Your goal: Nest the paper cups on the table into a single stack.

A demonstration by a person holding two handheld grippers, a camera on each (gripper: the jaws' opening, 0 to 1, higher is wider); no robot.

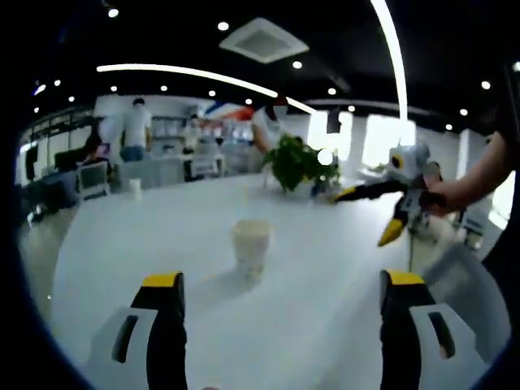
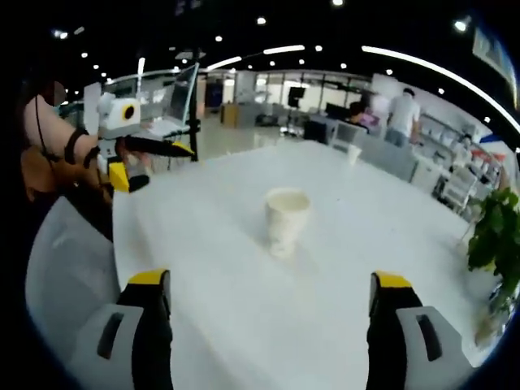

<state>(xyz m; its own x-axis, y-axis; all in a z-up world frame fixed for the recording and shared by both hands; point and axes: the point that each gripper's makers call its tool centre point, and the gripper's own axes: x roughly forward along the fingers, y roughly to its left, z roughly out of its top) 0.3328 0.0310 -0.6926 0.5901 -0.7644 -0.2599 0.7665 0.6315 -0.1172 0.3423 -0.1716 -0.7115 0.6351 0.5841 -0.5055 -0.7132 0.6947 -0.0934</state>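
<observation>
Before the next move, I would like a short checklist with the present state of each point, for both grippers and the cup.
1. Paper cup standing upright on the white table: ok.
2. Left gripper open and empty: ok.
3. Right gripper open and empty: ok.
4. Cup centred ahead between the right gripper's jaws: ok.
5. Table around the cup free of obstacles: ok.
6. Whether it is one cup or several already nested: cannot tell.
7. Potted plant away from the cup: ok.
</observation>
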